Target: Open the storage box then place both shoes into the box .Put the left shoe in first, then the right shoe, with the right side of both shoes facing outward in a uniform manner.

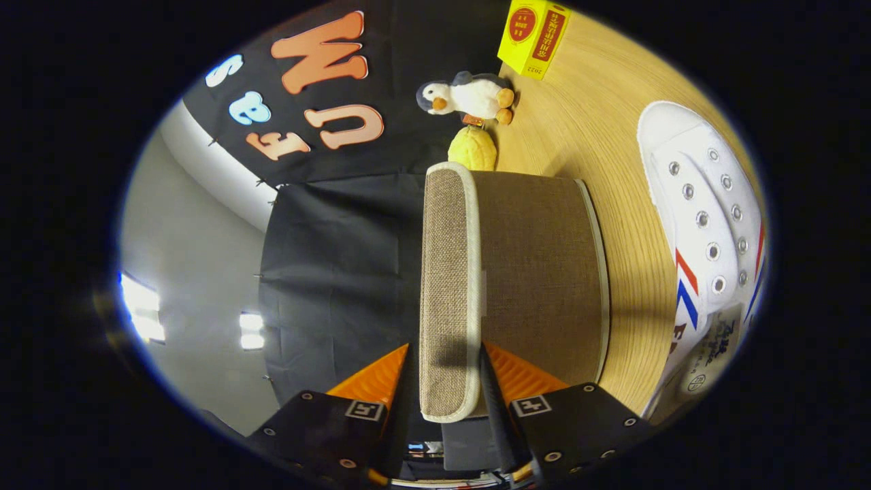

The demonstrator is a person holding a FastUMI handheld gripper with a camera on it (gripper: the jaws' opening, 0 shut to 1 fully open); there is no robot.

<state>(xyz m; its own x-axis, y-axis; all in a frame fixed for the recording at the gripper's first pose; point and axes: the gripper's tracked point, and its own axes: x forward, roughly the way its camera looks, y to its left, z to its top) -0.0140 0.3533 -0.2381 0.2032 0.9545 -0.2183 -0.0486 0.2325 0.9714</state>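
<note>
The gripper (446, 371) is clamped on the lid (449, 286) of the storage box (537, 272), which stands on the table (612, 136); a white shoe (708, 231) lies just beside the box.

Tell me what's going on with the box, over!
Gripper astride the lid edge of the storage box, fingers either side; grip unconfirmed. White shoe waits on table beside box. Nothing blocking.

Brown woven storage box (537, 272) with cream trim; white shoe (708, 231) striped red and blue.
</note>
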